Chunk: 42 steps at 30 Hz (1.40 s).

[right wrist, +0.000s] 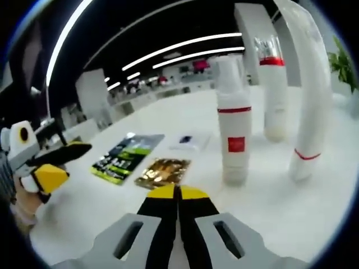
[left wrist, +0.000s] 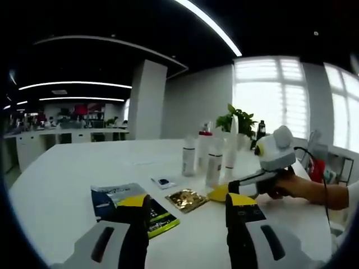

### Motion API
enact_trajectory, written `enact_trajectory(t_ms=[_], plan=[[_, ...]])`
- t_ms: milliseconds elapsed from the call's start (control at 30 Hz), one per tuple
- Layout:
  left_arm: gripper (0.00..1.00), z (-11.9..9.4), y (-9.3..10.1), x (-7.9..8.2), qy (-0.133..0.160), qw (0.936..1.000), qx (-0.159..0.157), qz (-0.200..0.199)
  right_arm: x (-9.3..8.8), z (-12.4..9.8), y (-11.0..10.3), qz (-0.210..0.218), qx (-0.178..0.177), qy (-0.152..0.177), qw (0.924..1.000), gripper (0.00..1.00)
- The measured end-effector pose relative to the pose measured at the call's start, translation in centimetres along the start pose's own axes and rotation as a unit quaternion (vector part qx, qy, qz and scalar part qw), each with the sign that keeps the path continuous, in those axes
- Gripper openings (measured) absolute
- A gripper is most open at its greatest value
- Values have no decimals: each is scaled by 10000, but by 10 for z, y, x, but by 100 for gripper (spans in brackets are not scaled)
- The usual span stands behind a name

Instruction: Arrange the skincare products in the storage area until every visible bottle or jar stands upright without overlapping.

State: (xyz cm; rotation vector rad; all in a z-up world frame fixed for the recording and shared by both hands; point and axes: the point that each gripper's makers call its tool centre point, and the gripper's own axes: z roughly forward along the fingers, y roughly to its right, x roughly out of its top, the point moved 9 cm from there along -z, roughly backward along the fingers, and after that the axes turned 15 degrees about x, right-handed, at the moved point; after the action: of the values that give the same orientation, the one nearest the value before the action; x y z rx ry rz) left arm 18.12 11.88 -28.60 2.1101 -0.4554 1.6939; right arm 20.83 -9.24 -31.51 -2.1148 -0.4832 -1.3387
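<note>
Several white skincare bottles stand upright in a cluster on the white table. In the right gripper view a bottle with a red band and red square is nearest, a clear-capped bottle with a red collar stands behind it, and a tall white tube rises on the right. In the left gripper view the same bottles stand mid-table. My left gripper is open and holds nothing; it also appears as the left gripper. My right gripper is shut on nothing, short of the banded bottle; in the left view this right gripper lies low by the bottles.
A blue-green packet, a gold foil packet and a small white sachet lie flat before the bottles. A potted plant stands behind them by the windows. A person's hand holds the right gripper.
</note>
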Motion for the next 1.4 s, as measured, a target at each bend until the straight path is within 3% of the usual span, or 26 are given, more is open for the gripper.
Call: enact_trajectory(t_ms=[233, 467, 667, 733, 767, 867, 933, 1000, 1067, 1133, 1167, 1200, 1267, 1400], plan=[[57, 0, 1, 0, -1, 10000, -22, 24, 2, -2, -14, -429, 366, -69, 9984, 1], [59, 0, 0, 1, 8, 10000, -25, 21, 3, -5, -25, -536, 650, 48, 9964, 37], [72, -7, 4, 9, 150, 9998, -13, 126, 12, -14, -41, -1443, 638, 180, 9873, 53], [75, -8, -1, 13, 150, 9999, 48, -6, 17, -21, -49, -1626, 741, 300, 9834, 59], [76, -9, -3, 14, 168, 9998, 38, -61, 17, -23, -51, -1553, 777, 281, 9844, 62], [83, -17, -4, 24, 383, 9976, 14, -571, 22, -34, -64, -1266, 1358, 503, 9813, 70], [88, -21, -5, 27, 457, 9971, 29, -606, 27, -41, -65, -1192, 1499, 567, 9799, 75], [92, -28, -3, 28, 317, 9957, -145, -860, 30, -49, -65, -1193, 1531, 605, 9791, 78], [96, -34, 0, 29, 287, 9961, -152, -823, 32, -56, -66, -1263, 1516, 614, 9784, 82], [96, -44, 6, 27, 58, 9988, -193, -441, 37, -70, -66, -1365, 1472, 687, 9772, 87], [96, -49, 9, 28, 76, 9985, -194, -497, 39, -78, -66, -1468, 1384, 700, 9769, 87], [96, -53, 8, 29, 15, 9989, -184, -428, 40, -85, -67, -1359, 1353, 827, 9780, 87], [97, -63, 8, 30, -115, 9993, -127, -346, 45, -97, -73, -1193, 1678, 1213, 9710, 87], [95, -80, 8, 33, -84, 9997, 15, -225, 51, -116, -70, -1051, 1710, 1331, 9706, 92]])
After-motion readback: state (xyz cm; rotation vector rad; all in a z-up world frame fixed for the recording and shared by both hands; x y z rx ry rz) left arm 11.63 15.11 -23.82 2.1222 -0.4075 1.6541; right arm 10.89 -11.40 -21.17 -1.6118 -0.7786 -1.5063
